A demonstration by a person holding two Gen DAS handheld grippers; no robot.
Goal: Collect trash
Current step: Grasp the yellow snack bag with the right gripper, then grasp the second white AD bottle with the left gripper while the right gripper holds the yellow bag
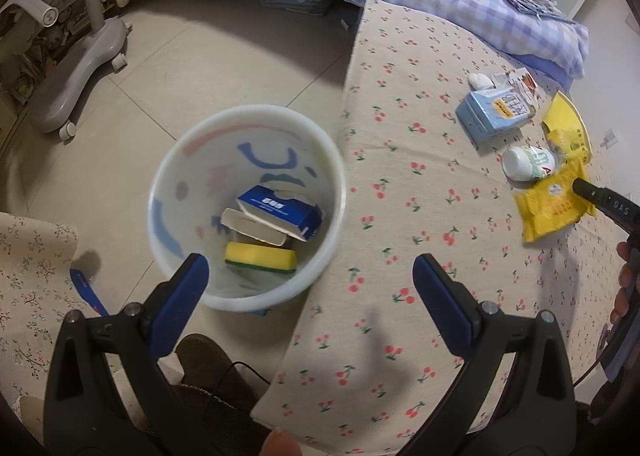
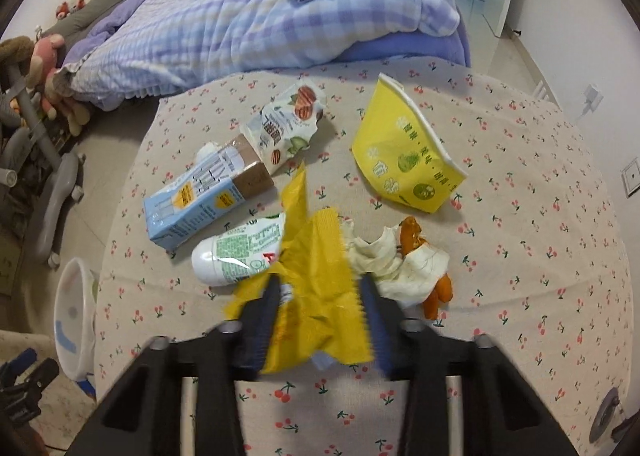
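Right gripper (image 2: 320, 300) clenched on yellow wrapper (image 2: 316, 288); left gripper (image 1: 310, 276) released, bin (image 1: 248, 207) just beyond its fingers

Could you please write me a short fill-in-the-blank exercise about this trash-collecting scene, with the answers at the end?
1. The right claw is shut on a ____ wrapper.
2. The white bin stands on the ____.
3. The sponge lies inside the ____.
4. The left claw is ____ and holds nothing.

Answers: yellow; floor; bin; open
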